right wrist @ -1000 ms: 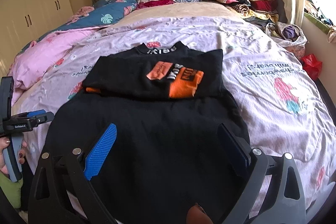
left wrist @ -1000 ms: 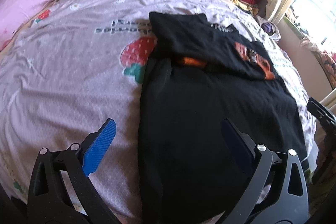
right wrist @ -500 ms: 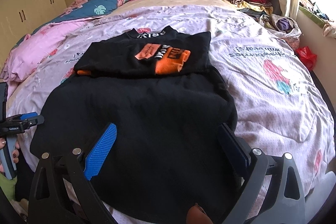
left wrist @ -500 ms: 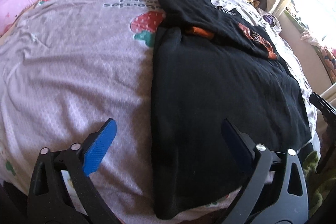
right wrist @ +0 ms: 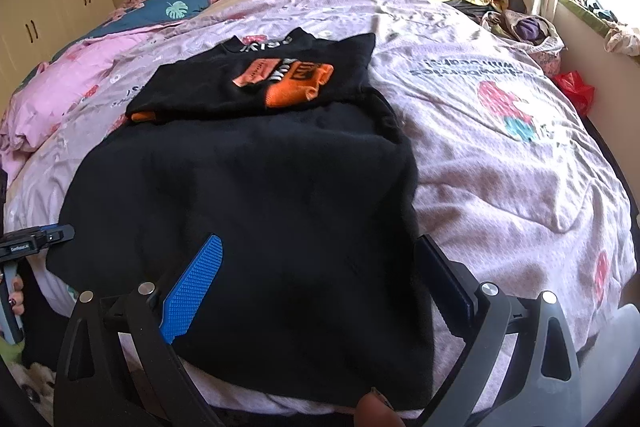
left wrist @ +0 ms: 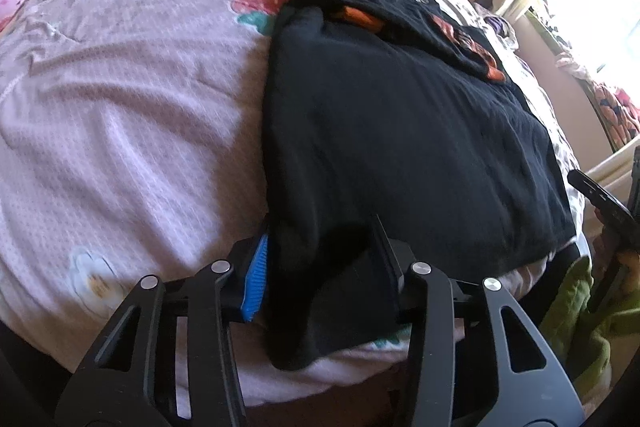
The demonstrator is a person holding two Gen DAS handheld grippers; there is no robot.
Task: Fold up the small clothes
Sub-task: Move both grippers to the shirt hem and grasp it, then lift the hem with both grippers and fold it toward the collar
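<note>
Black garment [right wrist: 248, 211] is lying spread flat on the bed [right wrist: 520, 155], its near hem hanging at the mattress edge. A second black shirt with an orange print [right wrist: 280, 75], already folded, is resting on the bed just beyond it, overlapping its far edge.

Step in hand, as I judge it: taking hold of the two near corners for the first fold.

Left hand-held gripper [left wrist: 320, 267] is at the near left corner; its jaws have just been closing, and a bunch of the black cloth is sitting between them. Whether the pads are pressing yet, I cannot tell. Right hand-held gripper [right wrist: 320, 279] is standing wide over the near right corner, cloth lying under it, nothing pinched.

Next move likely calls for the right jaws closing on that corner, then both corners lifting together and travelling away toward the far edge, kept level so the cloth is not twisting.

Writing: white letters on the folded shirt's collar and text in its orange print, both upside down, not legible. Bedcover lettering beside the strawberry [right wrist: 504, 103] is likewise inverted and unclear.
</note>
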